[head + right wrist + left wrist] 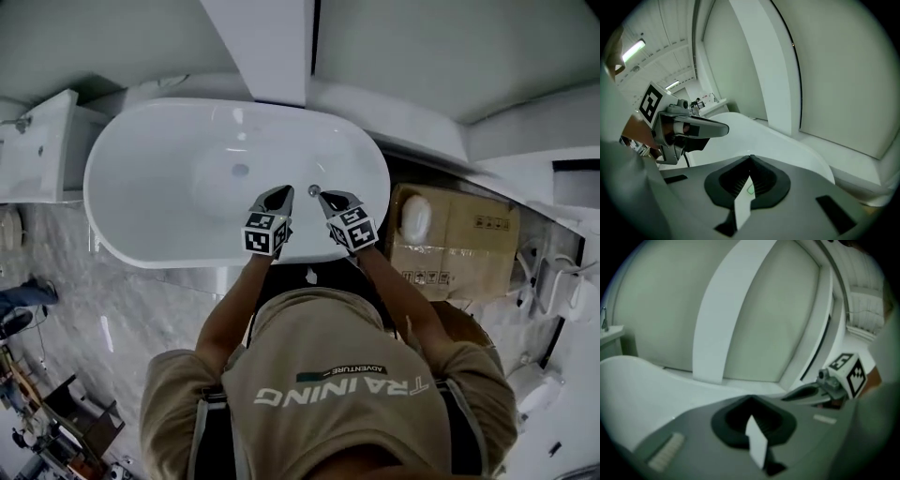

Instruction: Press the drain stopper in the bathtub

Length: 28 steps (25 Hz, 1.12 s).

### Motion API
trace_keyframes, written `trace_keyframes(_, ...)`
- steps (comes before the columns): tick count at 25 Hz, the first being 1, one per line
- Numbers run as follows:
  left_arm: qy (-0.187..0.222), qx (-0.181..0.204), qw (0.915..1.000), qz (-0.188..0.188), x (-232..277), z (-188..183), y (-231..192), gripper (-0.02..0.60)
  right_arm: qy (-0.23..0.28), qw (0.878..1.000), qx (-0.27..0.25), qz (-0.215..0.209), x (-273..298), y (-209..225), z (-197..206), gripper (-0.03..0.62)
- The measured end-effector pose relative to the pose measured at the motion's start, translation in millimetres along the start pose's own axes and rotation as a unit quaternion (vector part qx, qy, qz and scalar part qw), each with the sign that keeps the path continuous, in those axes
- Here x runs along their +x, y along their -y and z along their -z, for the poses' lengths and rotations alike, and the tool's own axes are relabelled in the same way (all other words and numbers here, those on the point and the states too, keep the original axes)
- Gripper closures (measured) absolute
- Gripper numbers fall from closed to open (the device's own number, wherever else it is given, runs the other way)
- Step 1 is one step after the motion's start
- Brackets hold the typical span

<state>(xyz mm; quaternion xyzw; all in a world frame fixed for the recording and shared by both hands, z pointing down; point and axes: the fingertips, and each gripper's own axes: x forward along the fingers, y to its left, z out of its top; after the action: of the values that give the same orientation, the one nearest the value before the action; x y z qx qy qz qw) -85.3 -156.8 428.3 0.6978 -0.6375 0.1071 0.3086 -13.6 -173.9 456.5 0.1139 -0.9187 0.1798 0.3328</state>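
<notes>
**Both grippers shut above the tub's near rim**

I hold my left gripper [280, 194] and right gripper [326, 198] above the bathtub's [105, 192] near rim, each with its jaws pressed together on nothing. The round drain stopper [240, 170] lies flat and faces up on the tub floor near its middle. The tub's long axis runs left to right. My shirt [328, 412] reads "TRAINING" and "ADVENTURE".

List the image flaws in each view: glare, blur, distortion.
Head view: glare patches on the white bathtub, drain stopper small but visible. Left gripper view: soft blur throughout, fisheye bends the white wall strip, black corners. Right gripper view: sharper, same fisheye and vignette, ceiling light blown out.
</notes>
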Motion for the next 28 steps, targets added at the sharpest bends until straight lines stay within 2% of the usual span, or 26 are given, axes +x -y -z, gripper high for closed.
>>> trace_keyframes(3, 0.027, 0.026, 0.9993, 0.007, -21, -35, 16, 0.58, 0.03, 1.0, 0.002, 0.007, -33, -13, -24, 0.585)
trace_keyframes(9, 0.084, 0.065, 0.9943, 0.008, -47, -116, 22, 0.58, 0.105, 0.994, 0.002, 0.041, -80, -9, -89, 0.586)
trace_keyframes(13, 0.129, 0.086, 0.9878, 0.011, -72, -166, 31, 0.58, 0.148, 0.987, -0.023, 0.052, -113, -12, -135, 0.586)
trace_keyframes(17, 0.174, 0.109, 0.9785, 0.012, -97, -212, 42, 0.58, 0.19, 0.979, -0.045, 0.055, -146, -18, -181, 0.586)
trace_keyframes(21, 0.222, 0.134, 0.9657, 0.011, -126, -253, 52, 0.58, 0.234, 0.967, -0.089, 0.052, -174, -36, -226, 0.585)
trace_keyframes(28, 0.271, 0.177, 0.9463, 0.0, -173, -290, 65, 0.58, 0.303, 0.942, -0.135, 0.058, -212, -64, -277, 0.585)
